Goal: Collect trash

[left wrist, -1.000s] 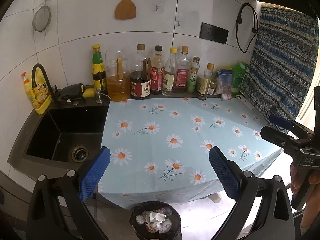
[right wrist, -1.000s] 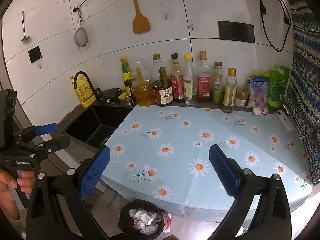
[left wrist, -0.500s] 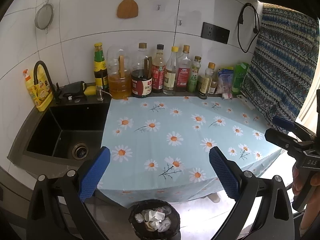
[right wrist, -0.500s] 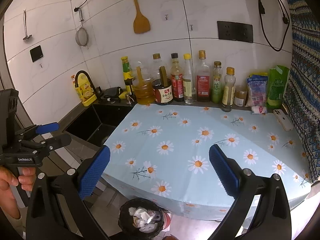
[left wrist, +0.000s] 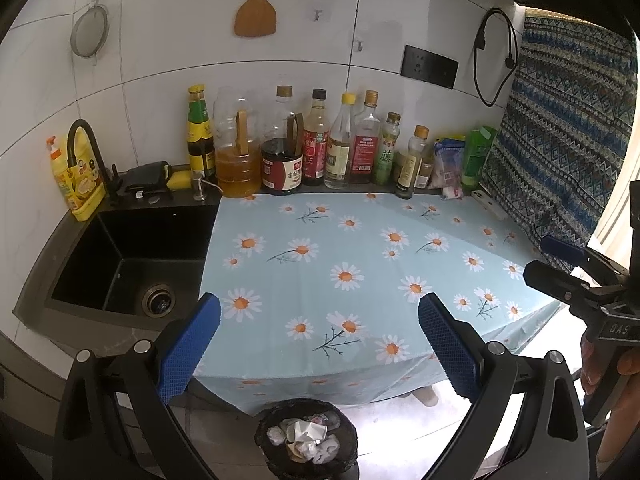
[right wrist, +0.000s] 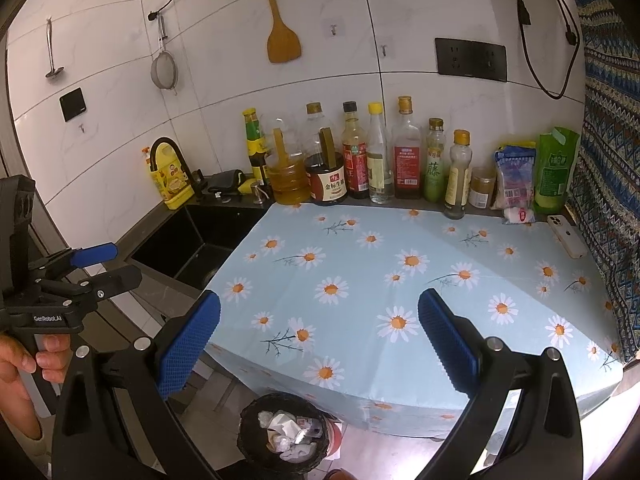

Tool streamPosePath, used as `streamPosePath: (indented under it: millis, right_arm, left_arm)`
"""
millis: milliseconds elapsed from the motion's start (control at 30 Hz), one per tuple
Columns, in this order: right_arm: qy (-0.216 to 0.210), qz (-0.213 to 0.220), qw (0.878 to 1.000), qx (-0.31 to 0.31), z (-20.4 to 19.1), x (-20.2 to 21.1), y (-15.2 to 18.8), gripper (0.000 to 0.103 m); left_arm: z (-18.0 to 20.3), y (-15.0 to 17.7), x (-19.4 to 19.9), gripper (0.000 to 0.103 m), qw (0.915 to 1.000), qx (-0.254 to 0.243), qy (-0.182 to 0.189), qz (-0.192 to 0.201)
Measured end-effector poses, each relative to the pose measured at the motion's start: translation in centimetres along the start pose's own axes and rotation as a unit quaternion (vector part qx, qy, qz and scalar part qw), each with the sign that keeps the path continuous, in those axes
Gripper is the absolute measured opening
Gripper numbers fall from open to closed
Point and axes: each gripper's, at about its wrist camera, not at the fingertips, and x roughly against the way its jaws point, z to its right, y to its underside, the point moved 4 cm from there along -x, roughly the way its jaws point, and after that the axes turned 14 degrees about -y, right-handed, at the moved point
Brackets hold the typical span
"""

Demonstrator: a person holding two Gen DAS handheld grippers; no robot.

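Left gripper [left wrist: 319, 342] held wide apart, nothing between its blue pads [left wrist: 188, 350]; right gripper [right wrist: 319, 342] likewise spread and empty. Each gripper also shows at the edge of the other's view, gripped by a hand [right wrist: 24, 364]. Directly below both, on the floor in front of the counter, stands a black trash bin [left wrist: 307, 438] holding crumpled white paper trash [left wrist: 305, 432] and some other scraps (what they are is hard to tell at this size). Just beyond the bin hangs the front edge of a light-blue daisy-print tablecloth [left wrist: 352, 256] covering the countertop. A white phone [right wrist: 567, 240] lies near the cloth's far right corner, beside a patterned blue curtain [right wrist: 608, 168]. Left of the cloth sits a black sink [left wrist: 124, 256] with a black faucet [left wrist: 86, 148] and a yellow detergent bottle [left wrist: 74, 180] at its back corner. Along the wall runs a row of sauce and oil bottles [left wrist: 316, 144], with packets [right wrist: 516, 176] to their right. Farthest back, on white tiles, hang a wooden spatula [left wrist: 256, 4], a strainer [left wrist: 90, 28], a black socket panel [left wrist: 430, 66] and a looped cable [left wrist: 494, 56].
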Motion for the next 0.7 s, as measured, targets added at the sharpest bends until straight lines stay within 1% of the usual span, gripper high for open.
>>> streamPosePath:
  millis: [700]
  right_arm:
    - [-0.003, -0.006, 1.0, -0.004, 0.6, -0.2, 0.1, 0.098]
  left_arm:
    - [1.2, 0.2, -0.5, 0.096, 0.9999, -0.01, 0.002, -0.013]
